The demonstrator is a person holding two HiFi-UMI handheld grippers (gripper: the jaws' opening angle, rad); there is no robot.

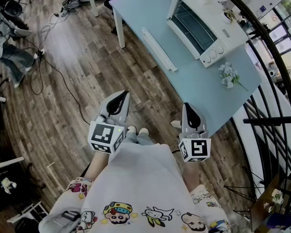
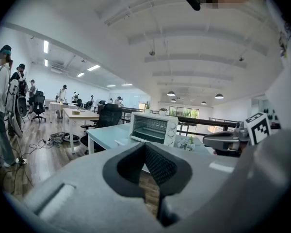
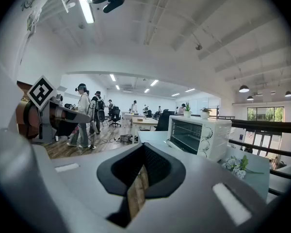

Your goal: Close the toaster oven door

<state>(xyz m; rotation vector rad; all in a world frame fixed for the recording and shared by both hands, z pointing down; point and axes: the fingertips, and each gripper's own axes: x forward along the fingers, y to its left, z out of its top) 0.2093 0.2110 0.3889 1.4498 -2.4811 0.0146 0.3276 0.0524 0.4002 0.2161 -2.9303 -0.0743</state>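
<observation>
The white toaster oven (image 1: 203, 25) stands on a pale blue table (image 1: 194, 86) at the upper right, its glass front turned toward me. It is also in the left gripper view (image 2: 153, 128) and the right gripper view (image 3: 199, 135). From this distance I cannot tell whether its door is fully against the front. My left gripper (image 1: 120, 98) and right gripper (image 1: 189, 111) hang shut and empty close to my body over the wooden floor, well short of the table. The closed jaws of the left gripper (image 2: 145, 147) and of the right gripper (image 3: 144, 147) point toward the oven.
A long white strip (image 1: 157, 47) lies on the table near its front edge. A small bunch of pale flowers (image 1: 228, 75) sits to the right of the oven. A black railing (image 1: 276, 91) curves along the right. Cables (image 1: 53, 67) trail over the floor at left, where people stand by desks (image 2: 2, 106).
</observation>
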